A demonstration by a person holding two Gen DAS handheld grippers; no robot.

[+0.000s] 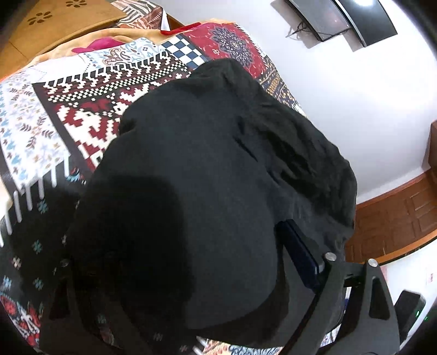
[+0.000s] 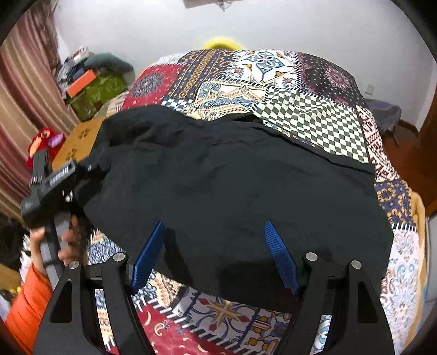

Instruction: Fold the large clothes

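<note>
A large black garment lies spread on a patchwork bedspread. My right gripper is open, its blue fingers wide apart over the garment's near edge, holding nothing. In the left wrist view the garment drapes over my left gripper and hides its left finger; only the right blue finger shows, so its state is unclear. The left gripper also shows in the right wrist view at the garment's left end, held by a hand.
The bedspread covers the bed. A wooden headboard is behind it. A cluttered pile sits by the curtain at left. A wall monitor hangs above. Wooden floor lies beside the bed.
</note>
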